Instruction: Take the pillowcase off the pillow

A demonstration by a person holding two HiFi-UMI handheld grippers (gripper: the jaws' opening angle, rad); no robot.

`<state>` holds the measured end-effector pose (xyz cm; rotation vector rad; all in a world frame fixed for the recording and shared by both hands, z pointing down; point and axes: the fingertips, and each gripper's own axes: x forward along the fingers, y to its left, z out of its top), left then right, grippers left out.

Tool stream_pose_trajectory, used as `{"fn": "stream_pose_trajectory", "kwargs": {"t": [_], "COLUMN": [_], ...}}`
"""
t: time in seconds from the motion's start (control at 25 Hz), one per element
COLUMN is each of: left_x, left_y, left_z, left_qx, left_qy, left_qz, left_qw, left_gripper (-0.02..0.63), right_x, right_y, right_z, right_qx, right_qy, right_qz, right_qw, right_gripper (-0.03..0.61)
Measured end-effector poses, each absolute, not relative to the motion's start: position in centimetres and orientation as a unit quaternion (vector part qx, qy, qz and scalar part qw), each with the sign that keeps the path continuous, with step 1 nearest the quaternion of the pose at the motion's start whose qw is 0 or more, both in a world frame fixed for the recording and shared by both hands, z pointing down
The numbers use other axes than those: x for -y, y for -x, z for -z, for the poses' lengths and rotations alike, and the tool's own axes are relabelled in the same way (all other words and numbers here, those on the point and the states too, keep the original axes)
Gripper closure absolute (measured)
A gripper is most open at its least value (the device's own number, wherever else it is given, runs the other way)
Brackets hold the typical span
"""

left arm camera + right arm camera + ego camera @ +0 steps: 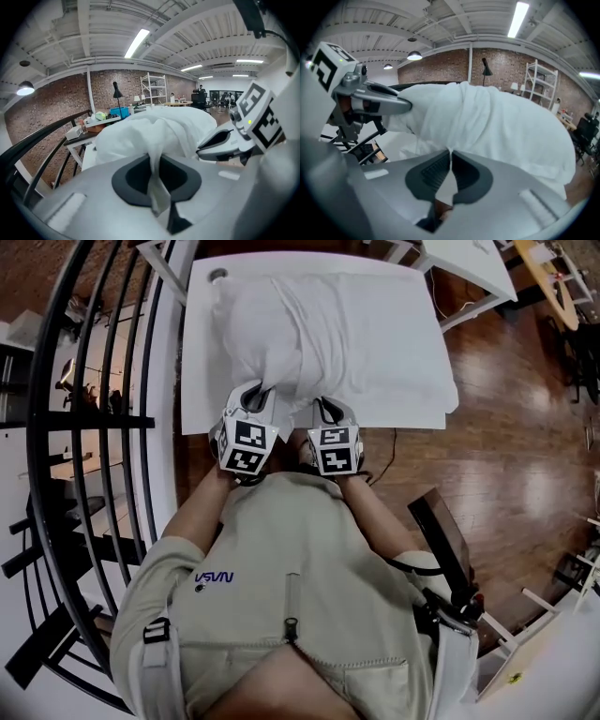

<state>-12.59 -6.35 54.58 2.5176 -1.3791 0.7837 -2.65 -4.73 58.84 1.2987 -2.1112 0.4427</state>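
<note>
Two marker cubes (pixel 248 446) cover most of the grippers in the head view, and the pillow is wholly hidden inside the white pillowcase (pixel 319 324). That pillowcase lies on the white counter (pixel 199 381), near end at the counter's near edge, a bare strip left beside a black railing (pixel 94 421), open wood floor (pixel 506 456) right. The left gripper (pixel 154 161) has its jaws closed on a gathered fold of that near end; the right gripper (pixel 450 154), just beside, pinches the same edge, jaws almost together.
</note>
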Motion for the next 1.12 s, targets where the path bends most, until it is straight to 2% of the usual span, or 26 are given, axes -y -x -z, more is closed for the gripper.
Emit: {"fn": "stream_pose_trajectory", "kwargs": {"t": [0.16, 0.36, 0.48, 0.84, 1.04, 1.12], "left_x": [8.1, 9.6, 8.7, 5.0, 4.8, 4.3], "left_y": [13.8, 16.7, 17.0, 16.6, 16.1, 16.1], "left_z": [-49.6, -46.7, -48.2, -56.3, -56.0, -54.9], "left_qx": [0.477, 0.507, 0.498, 0.487, 0.467, 0.456], "left_qy": [-0.848, -0.842, -0.845, -0.826, -0.837, -0.845], "left_qz": [-0.219, -0.162, -0.166, -0.202, -0.203, -0.200], "left_qw": [0.067, 0.085, 0.106, 0.201, 0.200, 0.195], "left_gripper": [0.580, 0.584, 0.584, 0.586, 0.531, 0.495], "right_x": [5.6, 7.5, 8.4, 6.6, 5.5, 4.9], "right_y": [-0.9, -7.2, -9.2, -8.9, -7.9, -7.3], "right_z": [-55.8, -54.1, -55.7, -61.6, -61.6, -60.4], "right_qx": [0.771, 0.717, 0.700, 0.703, 0.727, 0.740], "right_qy": [-0.553, -0.623, -0.633, -0.585, -0.536, -0.518], "right_qz": [-0.112, -0.083, -0.096, -0.192, -0.212, -0.215], "right_qw": [0.295, 0.300, 0.315, 0.357, 0.374, 0.371], "right_gripper": [0.565, 0.566, 0.566, 0.565, 0.551, 0.508]}}
